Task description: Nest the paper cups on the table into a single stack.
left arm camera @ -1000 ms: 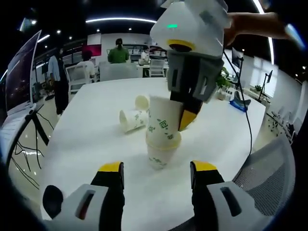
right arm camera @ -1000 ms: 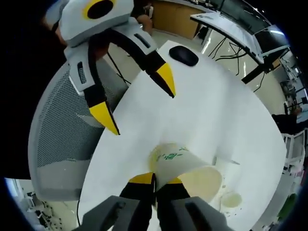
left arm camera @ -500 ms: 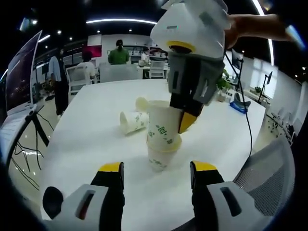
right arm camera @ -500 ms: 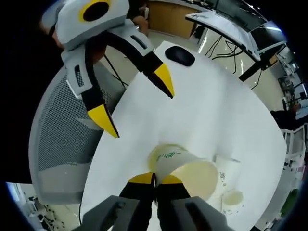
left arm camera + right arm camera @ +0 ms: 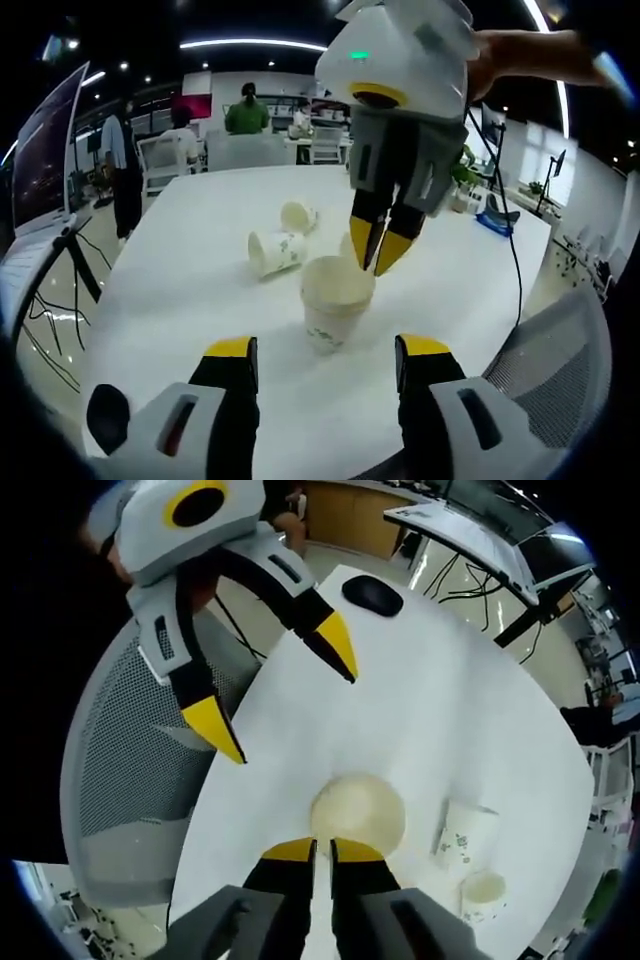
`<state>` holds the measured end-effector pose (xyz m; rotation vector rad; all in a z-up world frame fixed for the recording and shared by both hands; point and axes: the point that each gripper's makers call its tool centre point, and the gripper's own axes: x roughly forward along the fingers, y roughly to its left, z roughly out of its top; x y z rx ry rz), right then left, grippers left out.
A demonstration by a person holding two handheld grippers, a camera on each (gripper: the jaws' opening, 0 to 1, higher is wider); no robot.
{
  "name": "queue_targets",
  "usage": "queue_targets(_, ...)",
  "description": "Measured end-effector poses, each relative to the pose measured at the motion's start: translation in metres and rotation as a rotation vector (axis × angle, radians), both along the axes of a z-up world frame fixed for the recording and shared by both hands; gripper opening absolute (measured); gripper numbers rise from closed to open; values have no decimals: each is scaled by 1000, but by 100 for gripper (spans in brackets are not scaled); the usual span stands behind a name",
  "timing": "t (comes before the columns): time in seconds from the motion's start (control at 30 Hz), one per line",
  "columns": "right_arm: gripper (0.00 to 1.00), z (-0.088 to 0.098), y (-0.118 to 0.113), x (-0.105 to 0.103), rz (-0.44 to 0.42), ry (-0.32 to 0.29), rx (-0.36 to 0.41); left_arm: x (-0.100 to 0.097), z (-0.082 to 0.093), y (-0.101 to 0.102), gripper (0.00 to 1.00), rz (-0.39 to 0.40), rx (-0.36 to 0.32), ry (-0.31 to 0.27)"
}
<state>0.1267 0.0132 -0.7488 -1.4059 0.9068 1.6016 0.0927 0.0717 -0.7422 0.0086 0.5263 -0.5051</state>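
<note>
1. On the round white table, just ahead of my left gripper, stands the upright stack of white paper cups with green print, mouth up, near the table's close edge.
2. My left gripper's yellow-tipped jaws are spread wide and hold nothing; the stack sits beyond them, lined up with the gap between them.
3. My right gripper hangs point-down right over the stack in the left gripper view, its two yellow tips almost together with a thin slit between them.
4. In the right gripper view those tips sit at the near rim of the stack, and I look straight down into its pale mouth; nothing is pinched between them, though whether a tip touches the rim I can't quite tell from here.
5. Beyond the stack, a single white paper cup with green print lies on its side, well clear of both grippers.
6. A little farther back sits another white paper cup, its open mouth turned toward me.
7. Looking down from the right gripper, a black computer mouse rests near the table's rim, and a grey mesh office chair is tucked against the table beside my left gripper.
</note>
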Motion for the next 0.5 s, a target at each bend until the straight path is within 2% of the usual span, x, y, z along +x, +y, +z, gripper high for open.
queue_targets(0.3,9,3,3,-2,-48,2,43,0,0,0,54,0,-2,-3)
queue_targets(0.5,17,5,-5,-1,-79,-4,65,-1,-1,-1,54,-7,1,-2)
